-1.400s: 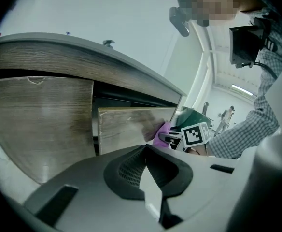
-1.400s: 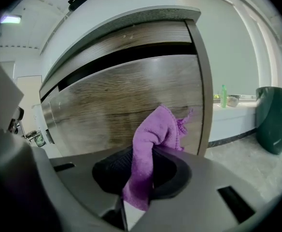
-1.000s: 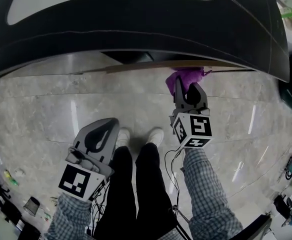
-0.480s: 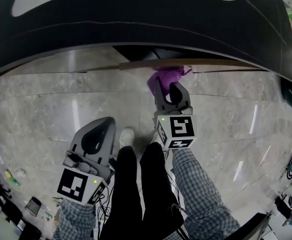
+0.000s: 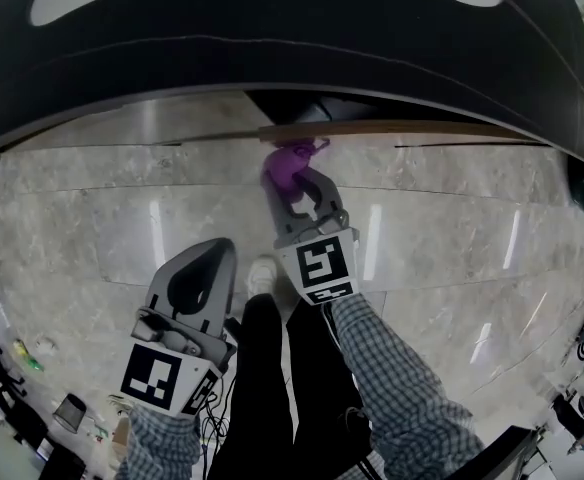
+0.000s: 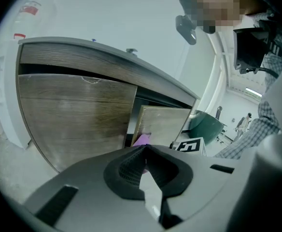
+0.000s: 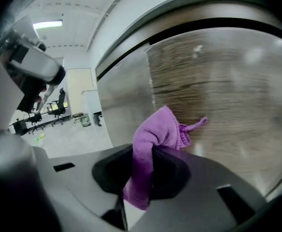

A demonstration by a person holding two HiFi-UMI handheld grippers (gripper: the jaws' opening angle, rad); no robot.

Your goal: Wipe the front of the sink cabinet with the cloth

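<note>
While pinching crumpled purple microfibre cloth (image 7: pixel 153 132) in right gripper (image 7: pixel 146 151) jaws, pressing it vs wood-grain sink cabinet front (image 7: pixel 223 91), right by door's edge. Holding left gripper (image 5: pixel 210 250) low over grey marble floor (image 5: pixel 72 228), apart from cabinet, w/ jaws together, nothing btwn.

My left claw (image 5: pixel 219 246) hangs low at my side, pointing forward, jaws together with nothing between them. My right claw (image 5: pixel 294 180) reaches further ahead, jaws clamped on the cloth (image 5: pixel 280 163).
</note>
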